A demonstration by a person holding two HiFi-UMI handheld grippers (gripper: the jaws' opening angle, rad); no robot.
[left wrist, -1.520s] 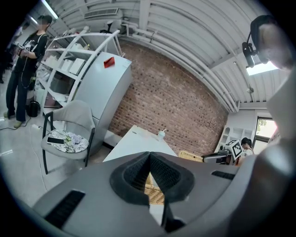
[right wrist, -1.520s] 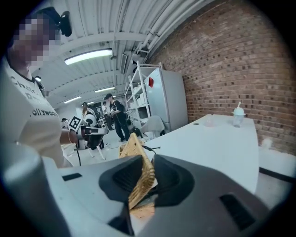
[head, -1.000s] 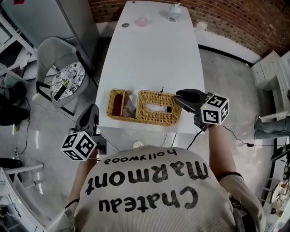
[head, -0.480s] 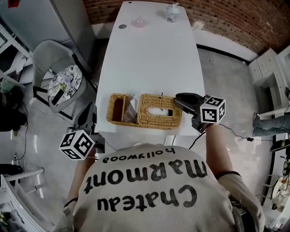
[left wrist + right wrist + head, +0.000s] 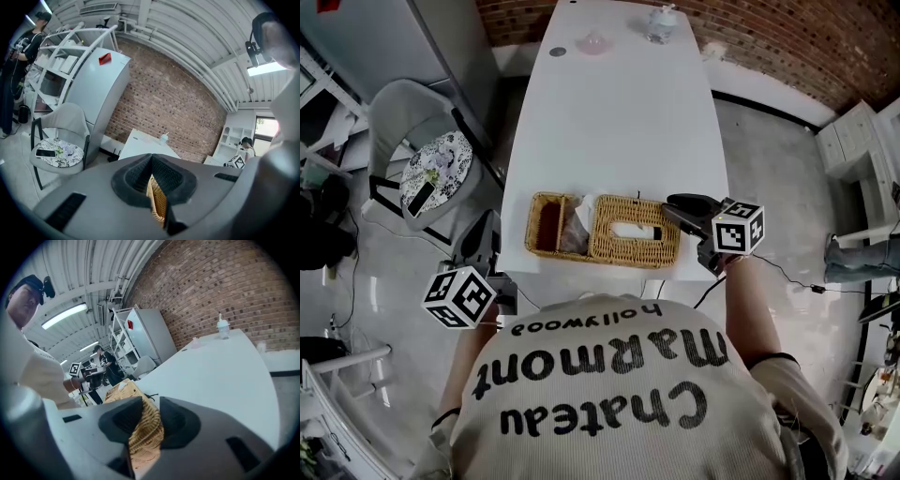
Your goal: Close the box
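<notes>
Right gripper [image 5: 669,205] clamps the slotted woven-wicker lid [image 5: 623,247] by its end, likely to seat it over the brown wicker box [image 5: 531,225]; left gripper [image 5: 486,242], its 2 jaws together on nothing, waits alongside

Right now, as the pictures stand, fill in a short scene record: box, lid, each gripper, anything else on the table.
box: wicker box near the front edge of the white table; left compartment uncovered
lid: slotted wicker lid over the right part; fully seated or not, unclear
right gripper: closed on the lid's right end, jaws just eased slightly wider
left gripper: jaws together, empty, beside the table's left edge
far end: lidded cup
</notes>
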